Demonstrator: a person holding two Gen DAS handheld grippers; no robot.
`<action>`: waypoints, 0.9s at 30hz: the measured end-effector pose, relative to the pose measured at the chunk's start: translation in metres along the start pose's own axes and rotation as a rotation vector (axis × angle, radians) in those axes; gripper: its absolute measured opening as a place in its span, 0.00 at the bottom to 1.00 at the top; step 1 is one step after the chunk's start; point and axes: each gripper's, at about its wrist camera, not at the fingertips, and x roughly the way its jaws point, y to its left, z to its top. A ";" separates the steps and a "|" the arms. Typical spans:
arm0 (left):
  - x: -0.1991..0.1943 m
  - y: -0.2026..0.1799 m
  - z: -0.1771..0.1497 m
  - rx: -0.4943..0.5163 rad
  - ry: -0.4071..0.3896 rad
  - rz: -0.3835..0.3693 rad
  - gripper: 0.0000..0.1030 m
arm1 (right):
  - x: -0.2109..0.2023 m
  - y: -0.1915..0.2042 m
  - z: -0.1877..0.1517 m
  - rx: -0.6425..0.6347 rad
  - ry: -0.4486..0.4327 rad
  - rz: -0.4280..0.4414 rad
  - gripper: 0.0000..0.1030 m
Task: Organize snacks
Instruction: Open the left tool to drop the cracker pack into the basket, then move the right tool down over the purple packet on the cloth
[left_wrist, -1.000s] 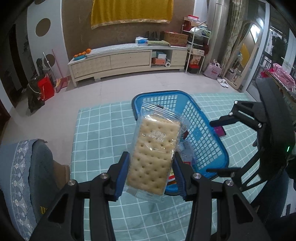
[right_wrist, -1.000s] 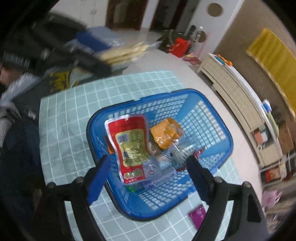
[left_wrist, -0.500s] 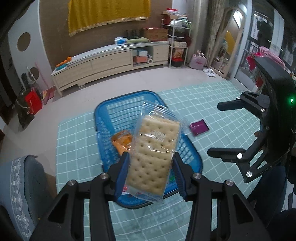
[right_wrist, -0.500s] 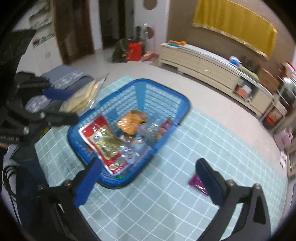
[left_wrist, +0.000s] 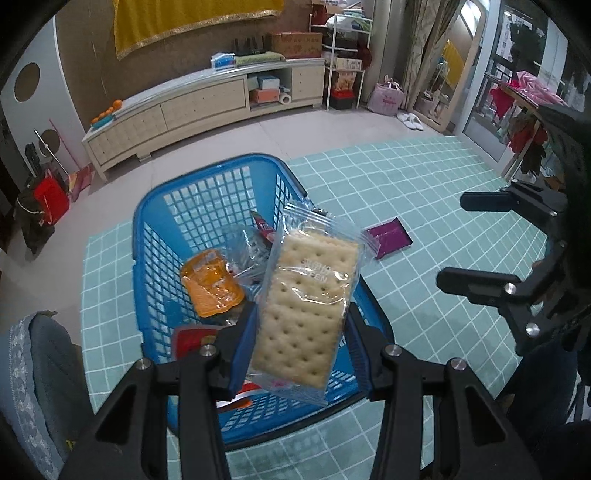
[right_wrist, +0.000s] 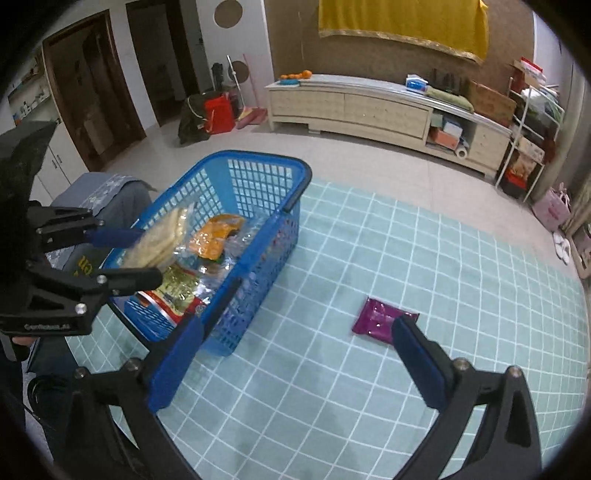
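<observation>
Since a second ago the left gripper (left_wrist: 301, 334) has carried its cracker packet (left_wrist: 308, 306) from the mat side to a spot over the near end of the blue basket (left_wrist: 207, 177), while the right gripper (right_wrist: 295, 360) has rolled level and swung off the basket toward the purple packet (right_wrist: 384, 320), its jaws spreading from partly to fully apart with nothing between them.

The step in hand looks like dropping the crackers into the basket. To do it well, the packet should be lowered further inside the rim before the pads let go — it stands nearly upright now, its lower edge about above the near wall, so a release here could tip it out onto the mat (right_wrist: 332, 406). Easing it toward the basket's middle, beside the orange packet (left_wrist: 210, 282), and laying it flat should protect the brittle crackers.

Pose — the left gripper points steeply down, clamped on the packet's long sides near its lower half. The right gripper also tilts down, and the purple packet lies alone on the mat, well apart from the basket's right wall, just ahead of the right-hand finger.
</observation>
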 end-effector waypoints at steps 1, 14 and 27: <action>0.001 -0.001 0.000 -0.003 0.003 -0.003 0.43 | 0.000 -0.001 -0.001 0.001 0.001 -0.001 1.00; 0.016 -0.003 -0.003 -0.032 0.030 -0.010 0.43 | -0.003 -0.009 -0.005 0.005 0.000 -0.011 1.00; 0.014 0.001 -0.002 -0.070 0.034 0.001 0.56 | -0.013 -0.021 -0.007 0.036 0.001 -0.020 1.00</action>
